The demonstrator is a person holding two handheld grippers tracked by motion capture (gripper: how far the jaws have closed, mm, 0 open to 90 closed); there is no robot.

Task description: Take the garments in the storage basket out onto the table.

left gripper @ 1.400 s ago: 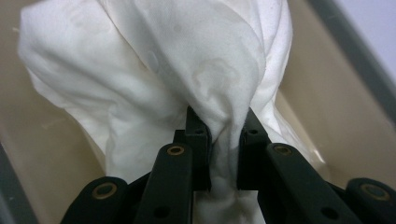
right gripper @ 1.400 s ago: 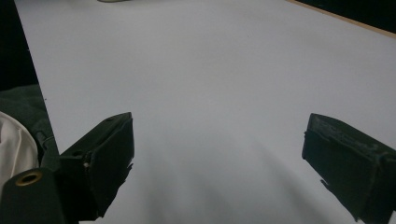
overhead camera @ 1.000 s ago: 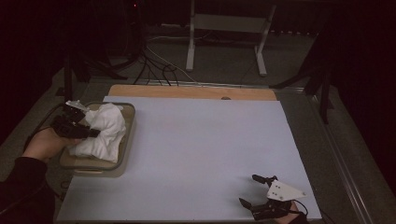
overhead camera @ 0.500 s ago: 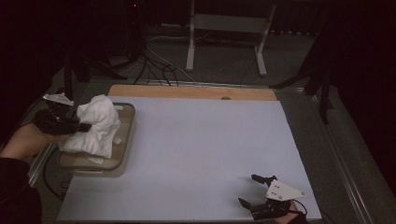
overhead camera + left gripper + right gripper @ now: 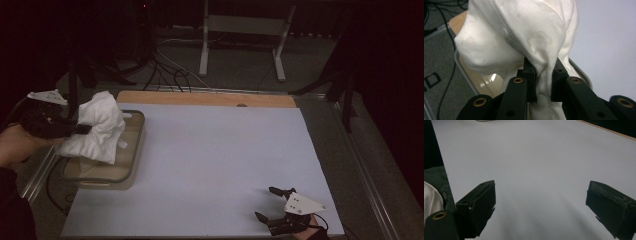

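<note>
The counter [image 5: 210, 165] lies mostly bare under its pale sheet, with a shallow tray [image 5: 131, 170] at its left edge. Above that tray hangs the white cloth [image 5: 97, 131], lifted and bunched, its lower folds close over the tray. The left hand-held gripper [image 5: 543, 75] is clamped on only a narrow twist of fabric, so the cloth could slip free, or its trailing hem could snag the rim and drag the tray. The right hand-held gripper [image 5: 275, 205] rests idle, jaws apart, near the front right corner.

white cloth [image 5: 97, 129], black fingers [image 5: 530, 75], pale tray [image 5: 131, 170]
</note>
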